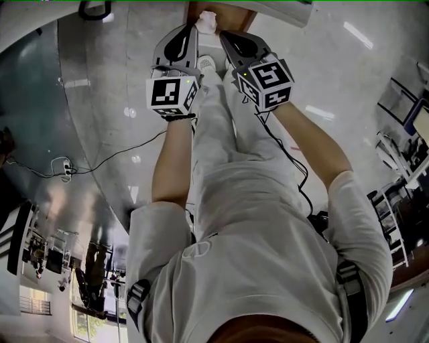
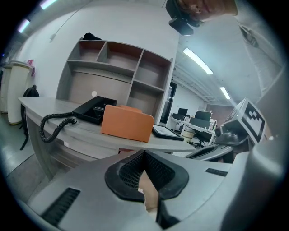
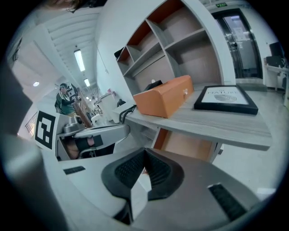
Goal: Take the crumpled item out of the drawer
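In the head view a white crumpled item (image 1: 206,22) lies at the top, in front of a brown wooden drawer (image 1: 224,9) under the desk. My left gripper (image 1: 192,30) and right gripper (image 1: 224,35) are held side by side just short of it, one on each side. Both have their jaws closed tip to tip with nothing held. The left gripper view shows the black pads of the left gripper (image 2: 144,155) meeting. The right gripper view shows the right gripper (image 3: 144,153) the same way, facing the brown drawer opening (image 3: 185,144). The crumpled item is not seen in either gripper view.
A grey desk (image 2: 81,131) carries an orange box (image 2: 126,122), a black corded telephone (image 2: 92,109) and a framed black plaque (image 3: 226,100). Open shelves (image 2: 117,67) rise behind it. The person's legs and a white shoe (image 1: 206,63) are below the grippers. A cable (image 1: 100,161) trails on the floor.
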Demonstrator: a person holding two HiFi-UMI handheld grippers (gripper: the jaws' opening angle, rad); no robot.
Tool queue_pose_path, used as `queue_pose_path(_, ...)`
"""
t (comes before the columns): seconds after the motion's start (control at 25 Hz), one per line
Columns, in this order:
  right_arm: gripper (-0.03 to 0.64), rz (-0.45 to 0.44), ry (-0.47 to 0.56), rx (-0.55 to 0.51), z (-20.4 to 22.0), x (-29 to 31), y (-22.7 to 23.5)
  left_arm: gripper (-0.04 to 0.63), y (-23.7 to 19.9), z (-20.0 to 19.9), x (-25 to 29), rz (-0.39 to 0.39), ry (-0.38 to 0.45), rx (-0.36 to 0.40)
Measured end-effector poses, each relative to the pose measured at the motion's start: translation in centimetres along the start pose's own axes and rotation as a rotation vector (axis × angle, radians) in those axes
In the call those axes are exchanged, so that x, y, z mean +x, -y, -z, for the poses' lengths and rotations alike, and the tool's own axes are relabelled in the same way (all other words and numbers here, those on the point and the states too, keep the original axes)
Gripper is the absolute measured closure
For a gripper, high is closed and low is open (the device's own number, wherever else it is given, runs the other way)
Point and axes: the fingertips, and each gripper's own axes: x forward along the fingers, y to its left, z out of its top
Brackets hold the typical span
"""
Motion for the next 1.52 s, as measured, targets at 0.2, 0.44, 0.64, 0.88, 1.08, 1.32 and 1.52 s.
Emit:
queue_pose_path(0.2,0.618,0.02,-0.028,0.018,2.3,1.8,1.3,0.597,-0.3,3.2,1.3,-0.004,-0.028,-0.019)
queue_pose_path(0.44,0.618,0.062,-0.04,0.035,4.3,4.3,3.0,0.597,-1.9,6.8,2.2,-0.024,-0.061,-0.053)
queue_pose_path(0.64,0.618,0.109,-0.029,0.086,5.5,6.5,5.2,0.597,-2.8,9.8,3.2,-0.017,-0.085,-0.054)
queue_pose_path(0.88,0.618,0.124,-0.065,0.111,7.2,7.6,6.4,0.597,-2.6,11.4,4.1,-0.013,-0.091,-0.068)
queue_pose_path(1.08,0.618,0.118,-0.125,0.109,9.2,9.1,6.2,0.597,-3.1,12.6,4.4,-0.015,-0.093,-0.072)
queue_pose_path(1.32,0.618,0.128,-0.165,0.124,9.8,10.3,6.4,0.597,-3.7,12.9,4.4,-0.029,-0.089,-0.082)
queue_pose_path(1.52,0.618,0.153,-0.196,0.119,10.4,11.5,6.4,0.597,-4.3,14.1,4.5,-0.022,-0.122,-0.08)
